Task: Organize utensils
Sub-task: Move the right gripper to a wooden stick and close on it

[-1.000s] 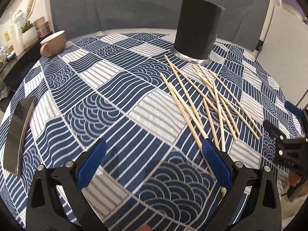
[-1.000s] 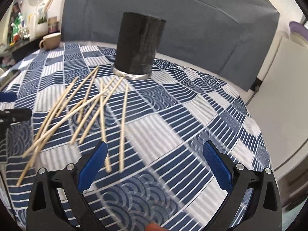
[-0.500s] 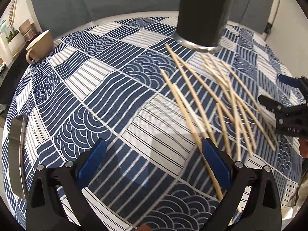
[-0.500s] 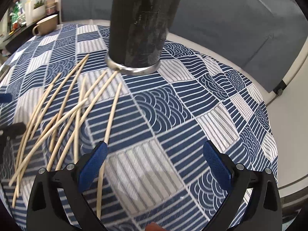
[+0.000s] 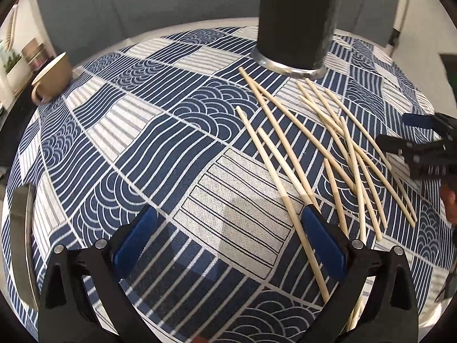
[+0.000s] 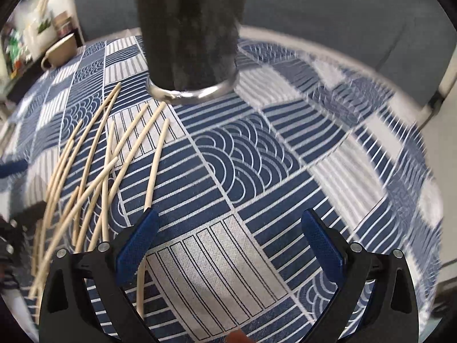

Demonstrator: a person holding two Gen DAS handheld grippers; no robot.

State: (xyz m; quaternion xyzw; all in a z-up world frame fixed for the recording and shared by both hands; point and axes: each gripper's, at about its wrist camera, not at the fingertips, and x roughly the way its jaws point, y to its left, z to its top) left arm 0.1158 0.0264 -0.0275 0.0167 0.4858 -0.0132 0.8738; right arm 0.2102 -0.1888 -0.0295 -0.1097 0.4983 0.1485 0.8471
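Observation:
Several wooden chopsticks (image 5: pixel 320 154) lie scattered on the blue-and-white patterned tablecloth (image 5: pixel 148 154), in front of a tall black utensil holder (image 5: pixel 297 20) with a silver base. My left gripper (image 5: pixel 228 228) is open and empty, low over the cloth, its right finger just over one chopstick. My right gripper (image 6: pixel 228 231) is open and empty, with the chopsticks (image 6: pixel 108 160) to its left and the holder (image 6: pixel 191 31) straight ahead. The right gripper also shows at the right edge of the left wrist view (image 5: pixel 420 143).
A beige mug (image 5: pixel 52 78) stands at the table's far left; it also shows in the right wrist view (image 6: pixel 60 51). A metal object (image 5: pixel 21 245) lies at the table's left edge. A grey backrest (image 5: pixel 142 5) runs behind the table. A cluttered shelf (image 6: pixel 25 37) is far left.
Both grippers have moved forward and lower toward the holder and chopsticks, which now look larger and closer. Both stay open and empty.

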